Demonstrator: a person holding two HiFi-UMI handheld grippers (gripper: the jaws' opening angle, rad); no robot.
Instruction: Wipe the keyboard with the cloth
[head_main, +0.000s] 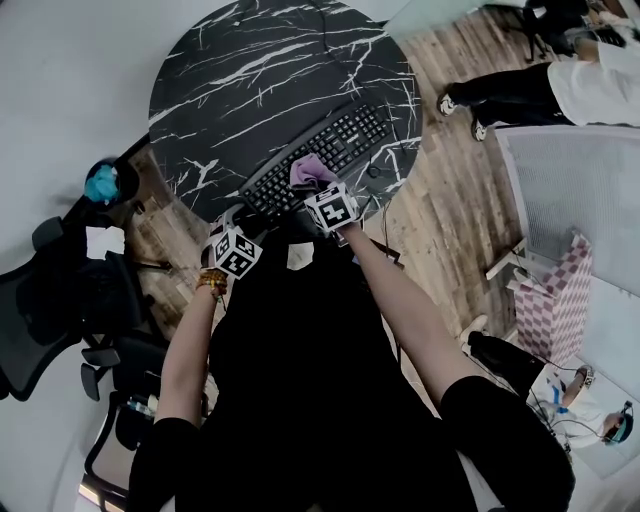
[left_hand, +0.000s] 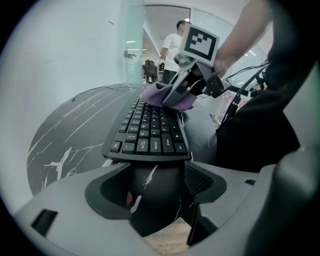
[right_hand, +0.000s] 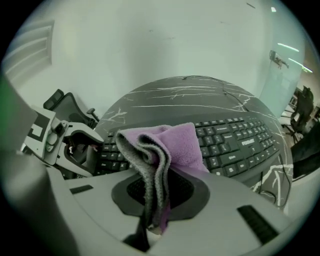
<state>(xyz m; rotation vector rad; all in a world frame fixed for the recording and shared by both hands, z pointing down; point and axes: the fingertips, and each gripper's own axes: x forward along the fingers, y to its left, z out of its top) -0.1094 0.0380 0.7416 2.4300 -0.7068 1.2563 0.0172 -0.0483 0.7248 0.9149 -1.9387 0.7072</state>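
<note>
A black keyboard (head_main: 325, 152) lies slantwise on the near part of a round black marble table (head_main: 250, 70). My right gripper (head_main: 318, 190) is shut on a folded purple cloth (head_main: 310, 171), which rests on the near left part of the keyboard. In the right gripper view the cloth (right_hand: 165, 145) bunches up out of the jaws, with the keys (right_hand: 240, 140) beyond it. My left gripper (head_main: 231, 222) is open with nothing in it, at the table's near edge just off the left end of the keyboard (left_hand: 149, 131). From there I see the right gripper (left_hand: 181, 91) pressing the cloth (left_hand: 159, 95) on the keys.
Black office chairs (head_main: 60, 300) stand at the left on a wooden floor, near a blue object (head_main: 102, 183). A seated person's legs (head_main: 500, 90) are at the top right. A checkered box (head_main: 555, 300) and a white panel (head_main: 580, 190) are at the right.
</note>
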